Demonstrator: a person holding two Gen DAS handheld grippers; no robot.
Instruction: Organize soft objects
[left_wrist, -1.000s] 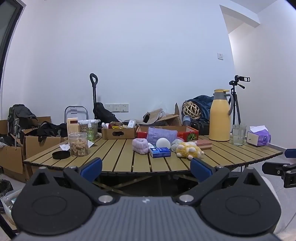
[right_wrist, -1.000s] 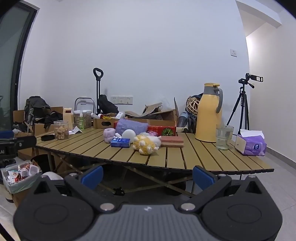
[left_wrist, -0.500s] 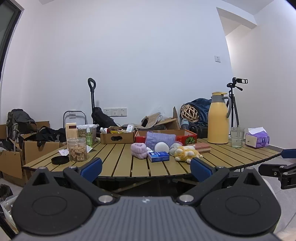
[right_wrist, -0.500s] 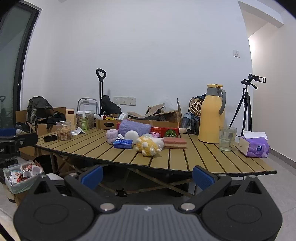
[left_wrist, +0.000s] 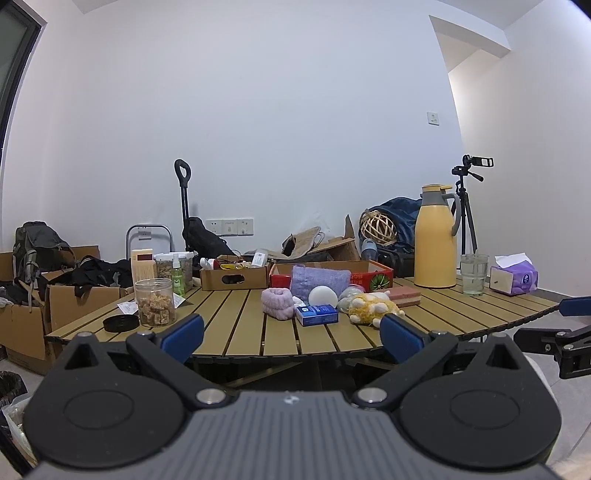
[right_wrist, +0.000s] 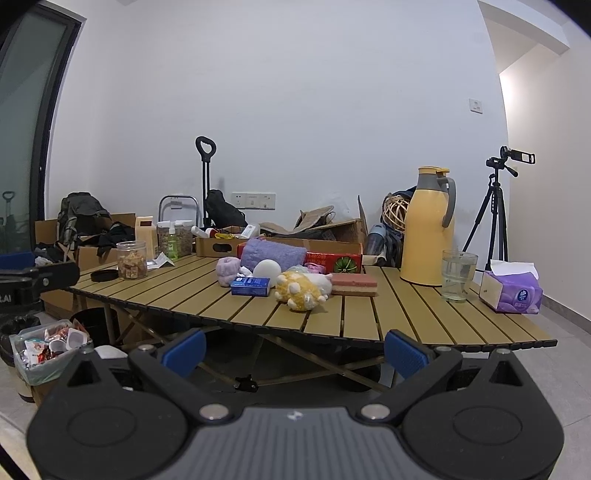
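While both grippers hang spread and empty, yellow plush toy (right_wrist: 303, 288) lies ahead, nearer right gripper (right_wrist: 294, 350) than left gripper (left_wrist: 291, 334).

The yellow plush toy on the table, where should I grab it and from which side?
Grip the yellow plush toy across its rounded body, coming from the near table edge with the right gripper. It lies on its side, paws toward you; the blue box and pink sponge crowd its flanks, so the front is freest.

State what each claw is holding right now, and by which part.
Nothing is held. The left claw and right claw are both open and empty, short of the table; the yellow plush toy lies there untouched.
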